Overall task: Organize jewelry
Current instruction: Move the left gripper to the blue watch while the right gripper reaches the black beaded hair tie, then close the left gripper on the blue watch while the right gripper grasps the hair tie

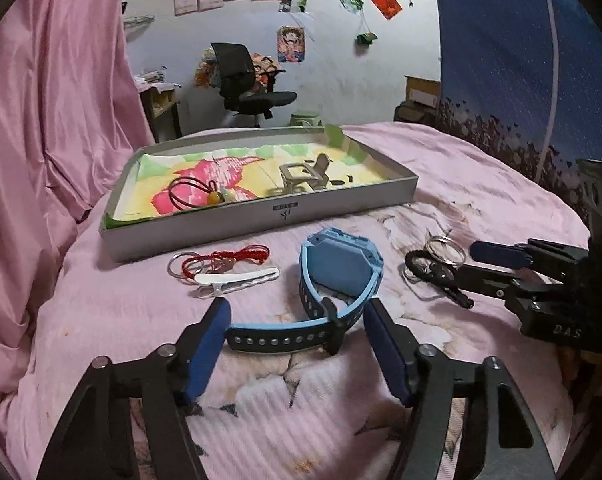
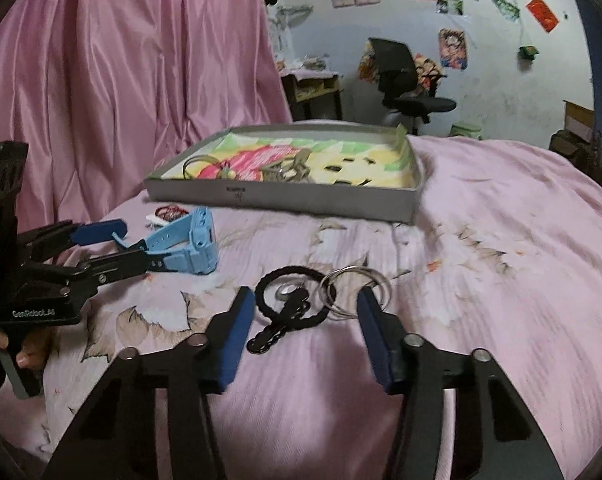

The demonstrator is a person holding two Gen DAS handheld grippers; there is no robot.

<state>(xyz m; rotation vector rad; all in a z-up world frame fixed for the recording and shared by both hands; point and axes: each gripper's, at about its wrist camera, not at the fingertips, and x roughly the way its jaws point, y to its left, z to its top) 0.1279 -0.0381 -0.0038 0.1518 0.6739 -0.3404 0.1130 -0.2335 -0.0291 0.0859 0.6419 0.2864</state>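
Observation:
A light blue watch (image 1: 333, 276) lies on the pink bedspread; its strap runs between the open fingers of my left gripper (image 1: 297, 316). It also shows in the right wrist view (image 2: 189, 244). A black cord bracelet with silver rings (image 2: 301, 300) lies between the open fingers of my right gripper (image 2: 307, 300); it shows in the left wrist view (image 1: 437, 264) next to the right gripper (image 1: 481, 264). A grey tray (image 1: 261, 216) with floral lining holds a black cord pendant (image 1: 205, 194) and a metal clip (image 1: 305, 178).
A red cord with rings (image 1: 217, 262) and a white hair clip (image 1: 237, 280) lie in front of the tray. Pink curtain (image 1: 53, 92) hangs at left. An office chair (image 1: 245, 80) stands beyond the bed.

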